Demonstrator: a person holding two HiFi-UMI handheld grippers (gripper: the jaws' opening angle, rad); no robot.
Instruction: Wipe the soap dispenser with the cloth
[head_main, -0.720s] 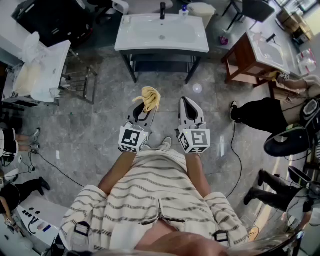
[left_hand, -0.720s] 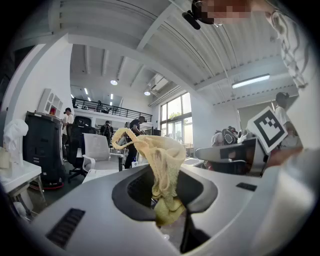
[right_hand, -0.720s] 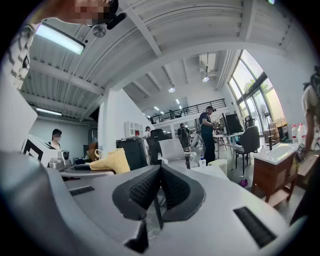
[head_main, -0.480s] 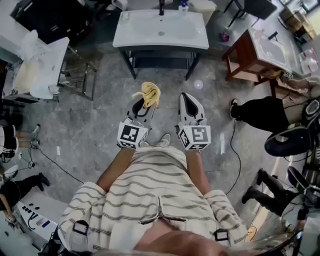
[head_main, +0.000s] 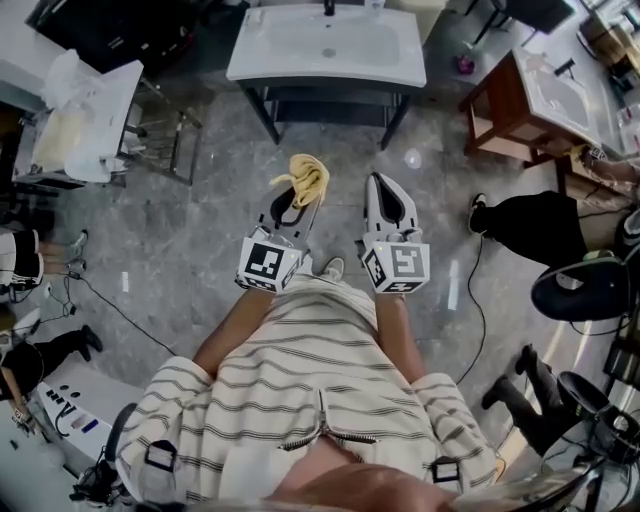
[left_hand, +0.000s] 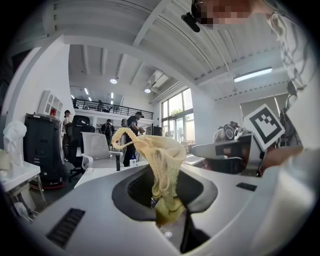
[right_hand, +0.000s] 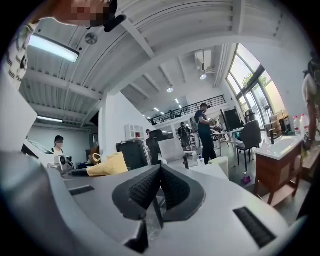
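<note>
The left gripper (head_main: 287, 207) is clamped on a yellow cloth (head_main: 305, 180), which bunches up above its jaws. The right gripper (head_main: 389, 203), just beside it, has its jaws pressed together with nothing between them. Both are held out in front of the person's striped shirt (head_main: 300, 400), over a grey floor (head_main: 200, 230). The soap dispenser (left_hand: 132, 162) stands beside the tap (left_hand: 118, 161) on the white washbasin (head_main: 300, 65), well ahead of both grippers
</note>
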